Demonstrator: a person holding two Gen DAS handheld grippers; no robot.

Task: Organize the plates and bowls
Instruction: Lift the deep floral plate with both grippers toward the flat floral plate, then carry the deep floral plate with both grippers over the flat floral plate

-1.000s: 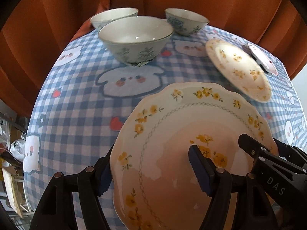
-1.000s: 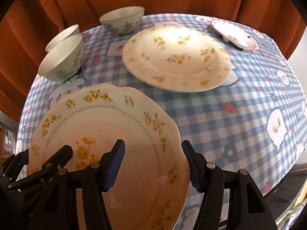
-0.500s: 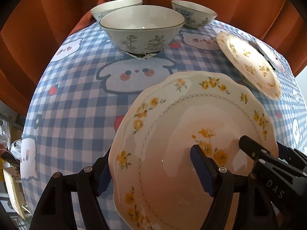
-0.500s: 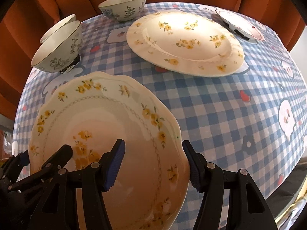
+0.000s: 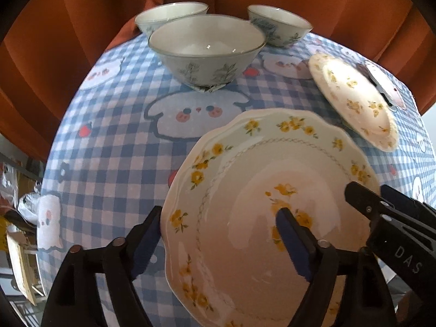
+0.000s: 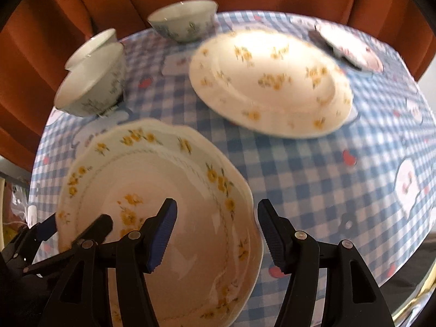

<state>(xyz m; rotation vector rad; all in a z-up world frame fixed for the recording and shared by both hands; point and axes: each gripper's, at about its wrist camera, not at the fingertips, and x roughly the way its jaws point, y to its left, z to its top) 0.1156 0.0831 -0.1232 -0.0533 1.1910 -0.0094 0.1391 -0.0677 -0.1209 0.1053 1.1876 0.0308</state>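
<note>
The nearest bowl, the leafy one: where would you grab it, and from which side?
Take the bowl by its near rim, coming down from above, one finger inside the wall and one outside. It stands upright and empty, and its flared wall looks too wide to span. Another bowl sits close behind it, so the near side is probably freest.

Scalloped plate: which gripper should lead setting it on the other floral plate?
Right, probably. Both grippers straddle the scalloped plate, but the round floral plate lies just ahead of the right gripper; for the left gripper it sits far off right.
</note>
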